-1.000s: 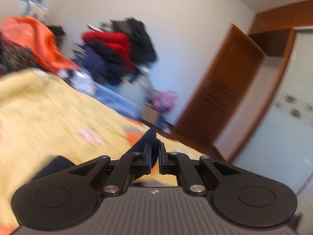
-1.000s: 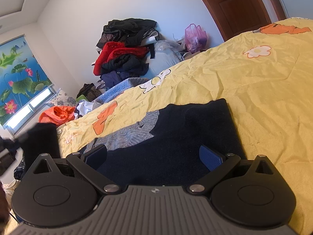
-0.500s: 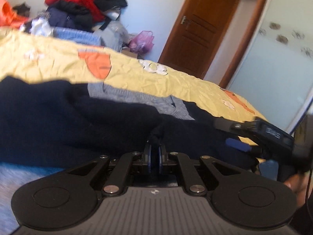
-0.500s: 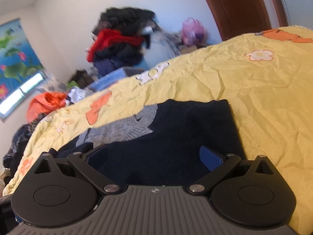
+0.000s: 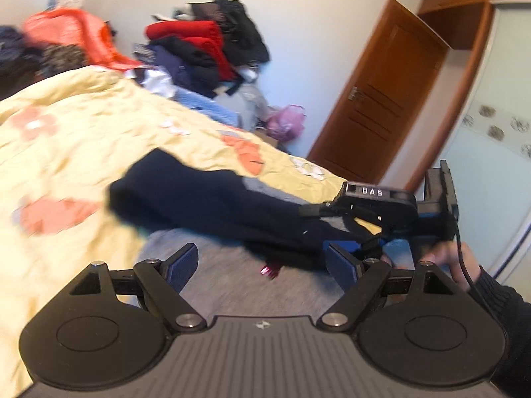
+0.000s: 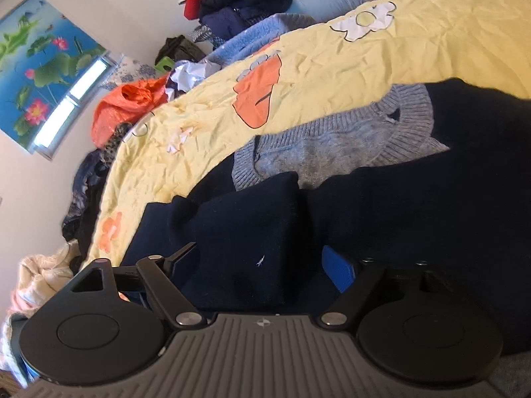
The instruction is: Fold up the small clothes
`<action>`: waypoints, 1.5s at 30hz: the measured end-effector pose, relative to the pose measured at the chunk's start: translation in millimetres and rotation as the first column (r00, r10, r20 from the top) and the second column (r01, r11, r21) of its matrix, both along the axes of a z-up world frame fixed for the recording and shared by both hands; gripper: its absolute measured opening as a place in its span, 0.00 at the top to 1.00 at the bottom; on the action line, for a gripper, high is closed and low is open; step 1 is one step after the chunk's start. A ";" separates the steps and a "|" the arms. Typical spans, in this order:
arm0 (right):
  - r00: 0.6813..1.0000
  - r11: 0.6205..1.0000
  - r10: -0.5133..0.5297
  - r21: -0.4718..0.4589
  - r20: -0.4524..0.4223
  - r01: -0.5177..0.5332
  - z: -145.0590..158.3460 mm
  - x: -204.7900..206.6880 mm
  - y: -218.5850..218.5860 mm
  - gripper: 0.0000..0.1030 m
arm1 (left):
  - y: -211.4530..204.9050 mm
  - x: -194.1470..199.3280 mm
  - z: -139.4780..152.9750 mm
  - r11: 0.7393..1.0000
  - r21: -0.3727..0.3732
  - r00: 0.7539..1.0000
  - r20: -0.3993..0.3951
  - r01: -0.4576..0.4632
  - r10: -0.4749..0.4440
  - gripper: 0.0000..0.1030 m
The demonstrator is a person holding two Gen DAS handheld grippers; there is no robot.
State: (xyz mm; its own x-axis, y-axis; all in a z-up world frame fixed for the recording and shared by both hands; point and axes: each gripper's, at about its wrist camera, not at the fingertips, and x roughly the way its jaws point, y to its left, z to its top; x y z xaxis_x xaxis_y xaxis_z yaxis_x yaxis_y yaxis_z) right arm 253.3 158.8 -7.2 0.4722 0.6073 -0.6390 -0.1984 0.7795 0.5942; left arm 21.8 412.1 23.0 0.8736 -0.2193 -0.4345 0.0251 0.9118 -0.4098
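Note:
A dark navy sweater (image 6: 431, 182) with a grey ribbed collar (image 6: 332, 139) lies spread on the yellow bed sheet (image 5: 66, 132). One navy sleeve (image 5: 205, 199) lies folded across it, over a blurred grey patch of cloth (image 5: 239, 285). My left gripper (image 5: 264, 265) hovers open just above that grey patch, with nothing between its fingers. My right gripper (image 6: 262, 265) is open too, tilted, and a thick fold of navy cloth sits between its blue pads. The left wrist view shows the right gripper (image 5: 320, 227) at the sweater's right end, held by a hand (image 5: 458, 262).
A heap of red and dark clothes (image 5: 199, 43) and an orange bag (image 5: 66, 33) sit beyond the bed's far edge. A pink plastic bag (image 5: 285, 122) lies near the wooden door (image 5: 381, 116). A lotus picture (image 6: 39, 66) hangs by the window.
My left gripper, shut on navy cloth half a second ago, has opened and drawn back; the sleeve now lies across the sweater. My right gripper has rolled sideways and moved in over the navy fold.

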 end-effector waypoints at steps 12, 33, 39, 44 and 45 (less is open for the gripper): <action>0.999 0.996 0.035 -0.088 0.024 -0.032 0.5 -4.8 7.5 0.85 | 10.6 -2.1 2.8 0.998 -0.011 0.998 -0.028 -0.061 0.060 0.18; 0.989 0.971 -0.115 -0.201 0.094 0.132 10.4 -17.5 -154.6 0.85 | -7.0 26.6 16.3 1.000 0.028 1.000 0.010 0.004 -0.004 0.18; 0.989 0.965 -0.108 -0.228 0.098 0.128 -5.9 -24.9 -150.6 0.85 | -23.2 62.9 17.3 0.996 0.084 0.999 0.012 0.041 -0.043 0.18; 0.972 0.954 -0.191 -0.207 0.140 0.217 10.3 -33.0 -162.4 0.68 | -34.2 115.3 -2.3 0.988 0.131 0.994 -0.082 0.084 -0.073 0.18; 0.951 0.943 -0.232 -0.192 0.204 0.272 19.7 -39.9 -165.9 0.68 | -34.2 123.2 -5.2 0.987 0.141 0.993 -0.102 0.078 -0.064 0.18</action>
